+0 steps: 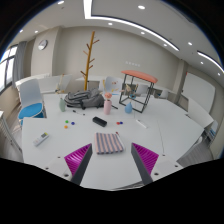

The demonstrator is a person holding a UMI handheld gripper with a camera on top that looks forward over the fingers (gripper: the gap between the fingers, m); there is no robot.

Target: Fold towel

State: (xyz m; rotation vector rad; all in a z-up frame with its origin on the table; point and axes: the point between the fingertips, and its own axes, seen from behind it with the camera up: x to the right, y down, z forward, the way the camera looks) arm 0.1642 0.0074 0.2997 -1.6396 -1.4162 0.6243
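A striped towel, pink and grey, lies folded in a small rectangle on the white table, just ahead of my fingers and slightly between their tips. My gripper hovers above the table's near part. Its fingers with magenta pads stand wide apart with nothing between them but bare table. The gripper is open and empty.
Beyond the towel lie a black remote-like object, small coloured bits, a pink bottle, a grey shoe and a small rack with an orange top. A wooden coat stand rises behind. A blue chair stands beside the table.
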